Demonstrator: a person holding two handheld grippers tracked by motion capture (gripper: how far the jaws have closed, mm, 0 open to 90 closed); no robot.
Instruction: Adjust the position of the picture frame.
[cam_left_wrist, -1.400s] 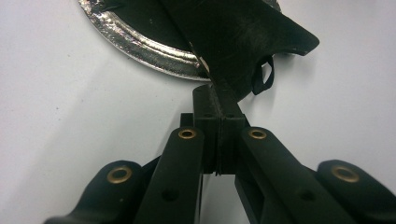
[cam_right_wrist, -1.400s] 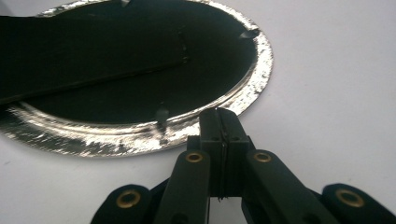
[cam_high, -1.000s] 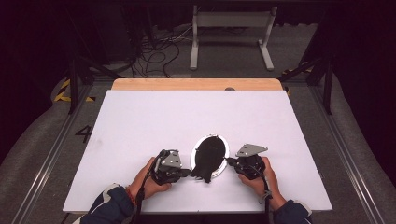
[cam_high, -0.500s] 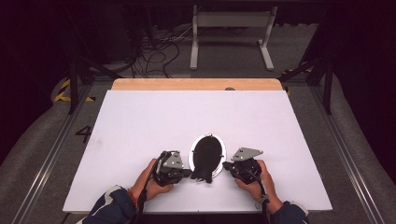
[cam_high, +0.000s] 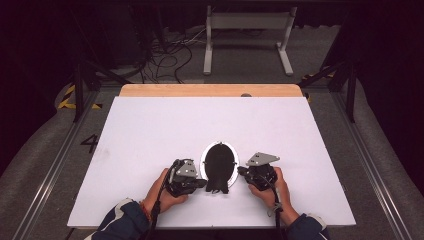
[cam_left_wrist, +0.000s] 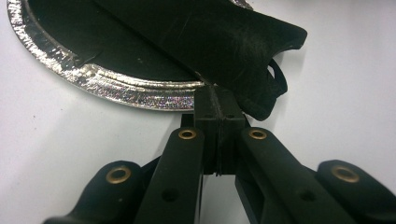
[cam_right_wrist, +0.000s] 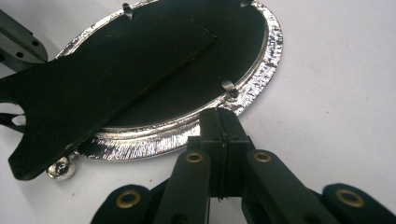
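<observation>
Frame clip (cam_right_wrist: 227, 86) in rt-gripper view

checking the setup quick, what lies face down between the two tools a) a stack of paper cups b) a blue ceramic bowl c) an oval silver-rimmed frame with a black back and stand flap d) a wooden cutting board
c: the oval frame shows a bright silver rim around a black back, with a black stand flap across it, lying on the white table.

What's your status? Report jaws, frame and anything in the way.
Left gripper and right gripper shut, empty, flanking the oval frame. Frame face down, black stand on top. Table unobstructed.
</observation>
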